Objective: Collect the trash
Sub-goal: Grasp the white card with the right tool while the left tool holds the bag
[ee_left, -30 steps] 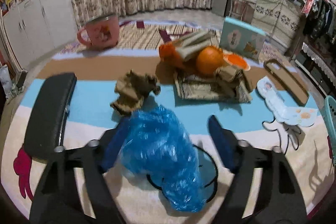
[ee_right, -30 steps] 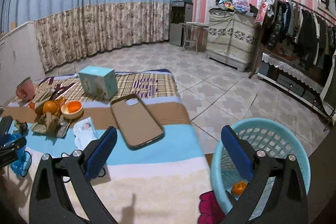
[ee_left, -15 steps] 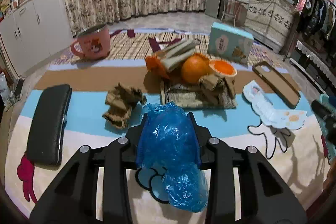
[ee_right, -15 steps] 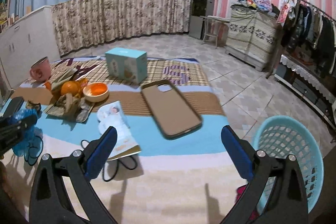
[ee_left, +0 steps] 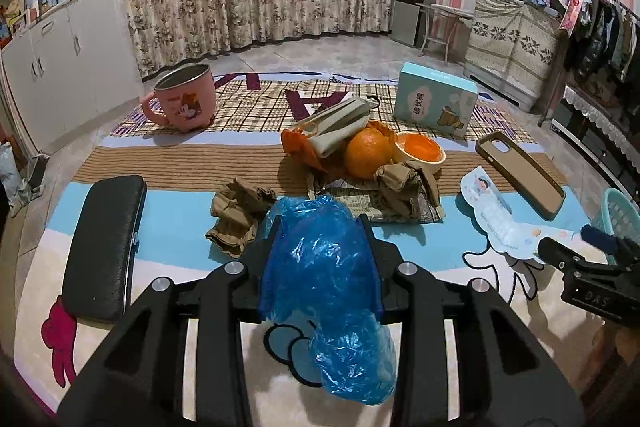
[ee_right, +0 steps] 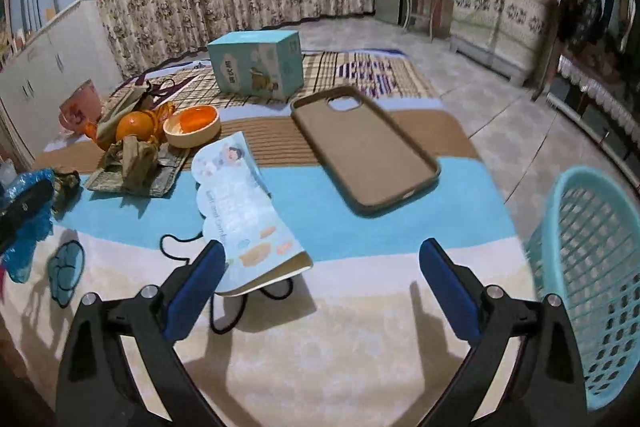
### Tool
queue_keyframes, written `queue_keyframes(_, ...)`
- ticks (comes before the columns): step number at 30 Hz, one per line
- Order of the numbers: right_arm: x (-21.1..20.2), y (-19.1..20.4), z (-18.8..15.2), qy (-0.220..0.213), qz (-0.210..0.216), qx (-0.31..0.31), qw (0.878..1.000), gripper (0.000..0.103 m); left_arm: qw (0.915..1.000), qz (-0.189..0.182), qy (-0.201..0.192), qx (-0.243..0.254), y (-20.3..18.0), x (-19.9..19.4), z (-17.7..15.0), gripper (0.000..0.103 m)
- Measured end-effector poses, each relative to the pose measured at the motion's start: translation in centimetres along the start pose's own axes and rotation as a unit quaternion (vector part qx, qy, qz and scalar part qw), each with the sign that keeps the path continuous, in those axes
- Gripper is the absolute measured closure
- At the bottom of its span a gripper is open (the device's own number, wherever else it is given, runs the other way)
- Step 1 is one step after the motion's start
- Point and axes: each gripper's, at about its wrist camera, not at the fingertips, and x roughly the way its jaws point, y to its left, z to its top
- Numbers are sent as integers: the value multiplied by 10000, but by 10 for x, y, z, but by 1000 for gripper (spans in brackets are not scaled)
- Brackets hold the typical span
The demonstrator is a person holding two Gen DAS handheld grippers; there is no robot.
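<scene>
My left gripper is shut on a crumpled blue plastic bag, held just above the mat; the bag hangs down between the fingers. It also shows at the left edge of the right wrist view. Ahead lie a crumpled brown paper wad and a trash pile with an orange, orange peel bowl and brown paper on newspaper. My right gripper is open and empty above the mat's front edge, next to the light blue basket, which also shows in the left wrist view.
A pink mug, a black case, a teal box, a brown phone case and a cloud-shaped booklet lie on the striped mat. Tiled floor lies beyond, with cabinets on the left.
My left gripper closed on the blue bag and lifted it slightly. My right gripper swung left from the basket toward the mat and booklet, staying open.
</scene>
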Motion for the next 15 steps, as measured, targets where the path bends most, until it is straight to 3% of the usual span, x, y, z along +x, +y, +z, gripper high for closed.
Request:
queue_keyframes(4,6,3,-1,155,239,62,9996,29,10000,22,-12,16,0,-2,1,69)
queue_keyframes(8,10,7,-1,260,491,141,9984,50,10000,31,-26,22,1,-3,2,69)
queue_keyframes(15,11,9,1,198,576,204,9979,72,10000,52,-52,15,2,-9,3,69)
